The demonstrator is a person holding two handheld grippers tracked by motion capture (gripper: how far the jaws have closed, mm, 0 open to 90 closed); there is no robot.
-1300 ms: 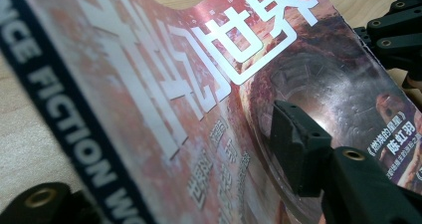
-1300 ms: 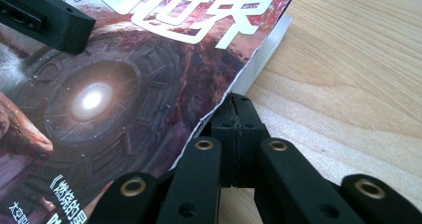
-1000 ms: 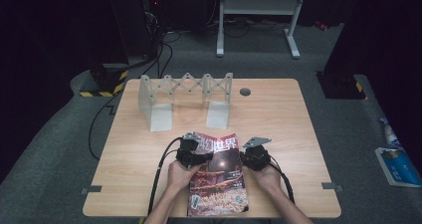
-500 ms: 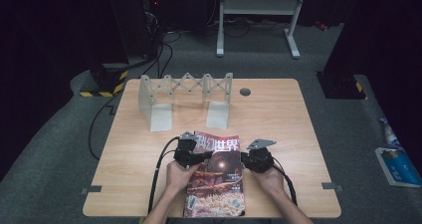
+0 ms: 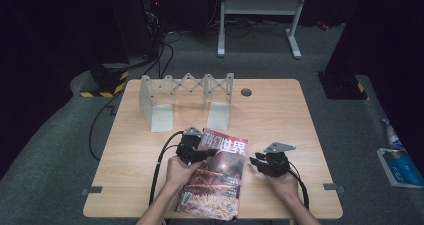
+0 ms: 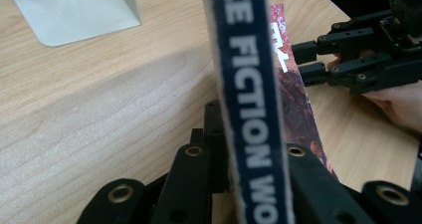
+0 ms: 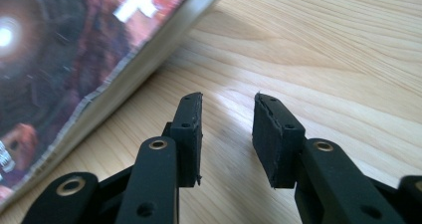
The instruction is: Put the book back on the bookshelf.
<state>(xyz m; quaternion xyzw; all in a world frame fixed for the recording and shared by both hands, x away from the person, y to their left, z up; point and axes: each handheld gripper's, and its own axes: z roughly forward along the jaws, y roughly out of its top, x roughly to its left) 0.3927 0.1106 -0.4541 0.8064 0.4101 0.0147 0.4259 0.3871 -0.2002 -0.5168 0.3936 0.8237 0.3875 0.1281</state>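
Observation:
A magazine (image 5: 217, 177) with a dark red cover and white characters lies near the table's front edge, its left side raised. My left gripper (image 5: 202, 154) is shut on that left edge. In the left gripper view the blue spine (image 6: 244, 59) with white letters stands clamped between my left gripper's (image 6: 244, 154) jaws, which have just been closing. My right gripper (image 5: 254, 161) hovers to the right of the magazine, clear of it. Its jaws have just been opening. In the right gripper view my right gripper (image 7: 228, 134) holds only bare wood between its pads, with the magazine (image 7: 59, 50) off to the left.
A grey folding rack (image 5: 185, 92) with two upright end plates stands at the back of the wooden table (image 5: 280, 120). A round grey grommet (image 5: 246, 91) sits behind it to the right. The left gripper's cable (image 5: 159, 170) runs off the front edge.
My right gripper has let go of the magazine's right edge and drawn away to the right. My left gripper has closed on the left edge and lifted it.

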